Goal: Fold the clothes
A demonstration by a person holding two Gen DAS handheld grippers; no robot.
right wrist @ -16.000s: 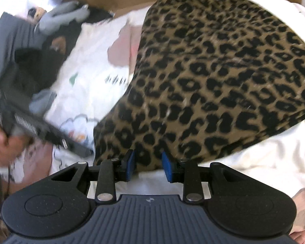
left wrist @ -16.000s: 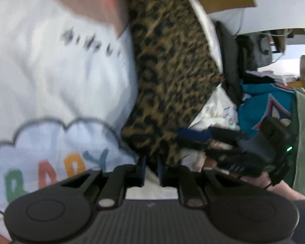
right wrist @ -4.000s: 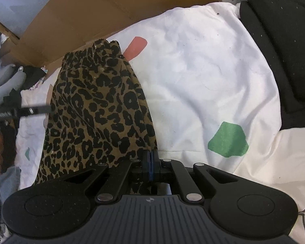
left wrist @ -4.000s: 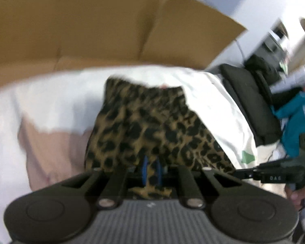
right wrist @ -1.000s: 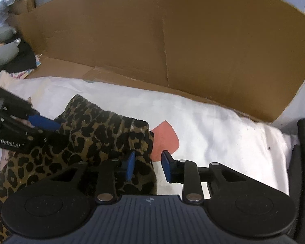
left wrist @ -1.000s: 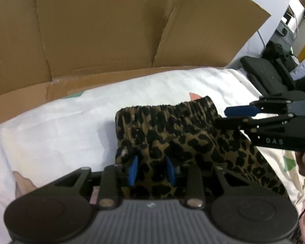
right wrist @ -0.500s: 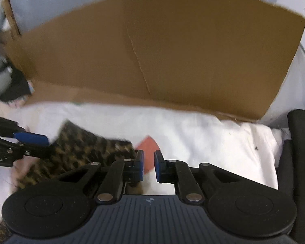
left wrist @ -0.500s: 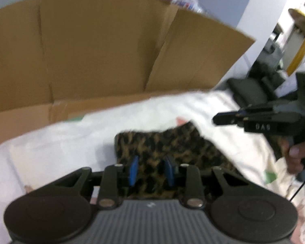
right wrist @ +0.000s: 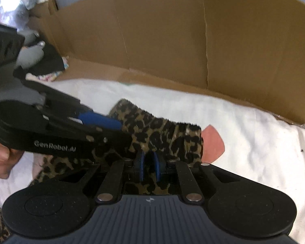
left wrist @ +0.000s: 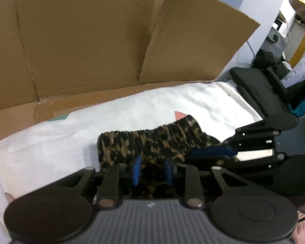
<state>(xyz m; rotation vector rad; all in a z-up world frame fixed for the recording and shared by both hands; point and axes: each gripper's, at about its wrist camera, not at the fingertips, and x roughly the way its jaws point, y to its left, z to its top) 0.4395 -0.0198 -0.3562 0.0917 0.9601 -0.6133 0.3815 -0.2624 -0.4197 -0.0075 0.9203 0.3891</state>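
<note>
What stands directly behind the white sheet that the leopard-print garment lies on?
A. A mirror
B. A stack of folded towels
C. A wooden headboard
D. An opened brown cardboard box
D. An opened brown cardboard box rises upright along the far edge of the white sheet, behind the leopard-print garment; the right wrist view shows the same.

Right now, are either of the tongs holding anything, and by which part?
Neither visibly grips anything. The left tongs and right tongs both stand open over the leopard-print garment, near its gathered waistband end.
</note>
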